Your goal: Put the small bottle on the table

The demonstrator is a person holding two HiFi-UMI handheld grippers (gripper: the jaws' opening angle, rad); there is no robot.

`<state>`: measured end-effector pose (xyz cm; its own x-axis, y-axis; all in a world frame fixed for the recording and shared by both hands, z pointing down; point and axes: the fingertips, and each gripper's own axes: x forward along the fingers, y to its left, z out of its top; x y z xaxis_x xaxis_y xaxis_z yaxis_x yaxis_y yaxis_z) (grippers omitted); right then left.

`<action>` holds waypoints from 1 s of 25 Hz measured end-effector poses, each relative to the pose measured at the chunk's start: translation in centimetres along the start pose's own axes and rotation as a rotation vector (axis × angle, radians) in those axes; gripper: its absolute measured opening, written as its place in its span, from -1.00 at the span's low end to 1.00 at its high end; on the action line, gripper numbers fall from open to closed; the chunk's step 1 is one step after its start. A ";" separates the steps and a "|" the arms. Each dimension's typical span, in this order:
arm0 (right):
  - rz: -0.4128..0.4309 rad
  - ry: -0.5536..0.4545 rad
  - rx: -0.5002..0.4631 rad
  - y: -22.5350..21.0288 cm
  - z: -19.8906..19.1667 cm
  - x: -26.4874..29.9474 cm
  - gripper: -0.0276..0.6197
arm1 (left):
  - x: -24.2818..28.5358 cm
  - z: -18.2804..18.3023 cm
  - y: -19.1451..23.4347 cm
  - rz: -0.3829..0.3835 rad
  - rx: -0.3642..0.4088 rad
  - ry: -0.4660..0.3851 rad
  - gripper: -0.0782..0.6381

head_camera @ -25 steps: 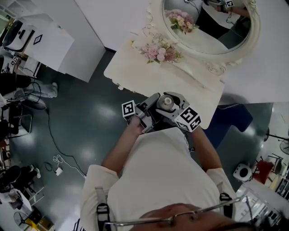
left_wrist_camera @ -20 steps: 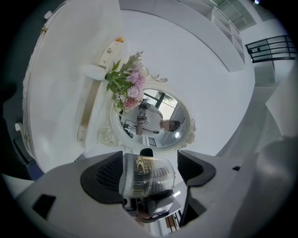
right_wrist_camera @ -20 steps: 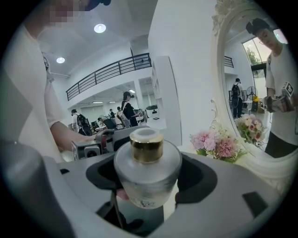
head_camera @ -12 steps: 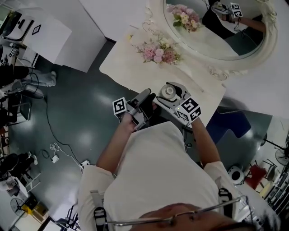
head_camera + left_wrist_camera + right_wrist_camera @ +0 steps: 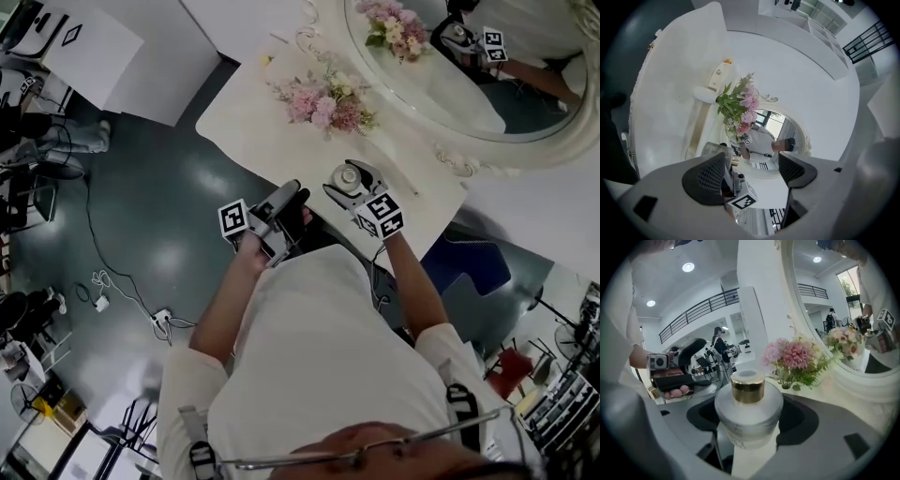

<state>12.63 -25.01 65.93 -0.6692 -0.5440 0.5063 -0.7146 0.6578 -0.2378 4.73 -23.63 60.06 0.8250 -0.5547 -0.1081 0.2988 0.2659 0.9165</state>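
The small bottle (image 5: 350,176) is a frosted round flask with a gold collar (image 5: 747,386) and a white cap. My right gripper (image 5: 352,184) is shut on it, and both dark pads press the bottle's (image 5: 748,411) sides in the right gripper view. It hangs upright over the near edge of the white dressing table (image 5: 267,136). My left gripper (image 5: 298,202) sits just left of it, off the table's edge. Its jaws (image 5: 752,171) are open with nothing between them.
A bunch of pink flowers (image 5: 323,101) stands at the back of the table, in front of an oval mirror (image 5: 450,84) with an ornate white frame. A blue seat (image 5: 466,262) is to the right. Cables lie on the dark floor (image 5: 141,244) at left.
Both grippers have moved forward toward the table, and the bottle now hangs over its near edge. The left gripper has drawn slightly away from the right one.
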 end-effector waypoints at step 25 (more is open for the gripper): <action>-0.134 0.213 0.111 -9.4 -15.9 5.9 0.15 | -1.0 1.1 4.9 0.099 -0.046 -0.121 0.22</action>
<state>18.63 -26.13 84.30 -0.5175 -0.4932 0.6992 -0.8197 0.5201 -0.2399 4.82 -22.60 65.09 0.7884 -0.6143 0.0322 0.2427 0.3587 0.9013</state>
